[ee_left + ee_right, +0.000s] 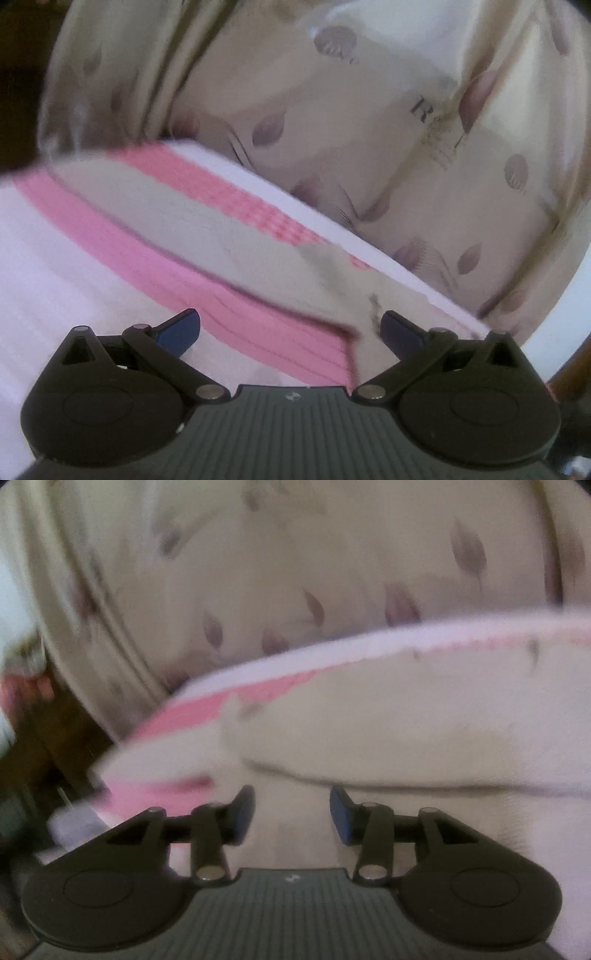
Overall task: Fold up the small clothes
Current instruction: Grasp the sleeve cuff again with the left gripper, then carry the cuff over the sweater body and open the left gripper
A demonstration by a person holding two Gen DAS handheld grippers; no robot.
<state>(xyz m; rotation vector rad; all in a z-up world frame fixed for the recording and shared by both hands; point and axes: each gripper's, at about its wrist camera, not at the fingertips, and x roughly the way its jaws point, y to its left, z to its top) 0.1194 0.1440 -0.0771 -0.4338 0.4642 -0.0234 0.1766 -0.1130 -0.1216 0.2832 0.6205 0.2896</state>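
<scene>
A small beige garment point(177, 206) lies flat across a pink and white striped pad point(74, 280) in the left wrist view. My left gripper point(291, 328) is open wide just in front of the garment's near corner, and its right fingertip point(400, 332) is beside that corner without touching it. In the blurred right wrist view the same cream garment point(406, 723) is doubled over into a soft fold on the pad point(192, 709). My right gripper point(291, 816) is partly open above the cloth's near part; the pads do not press on it.
Behind the pad hangs or lies cream fabric with purple leaf motifs point(369, 129), also filling the back of the right wrist view as patterned fabric point(295, 572). Dark wood point(55, 746) shows beyond the pad's left edge, with something pinkish and blurred point(22, 686) above it.
</scene>
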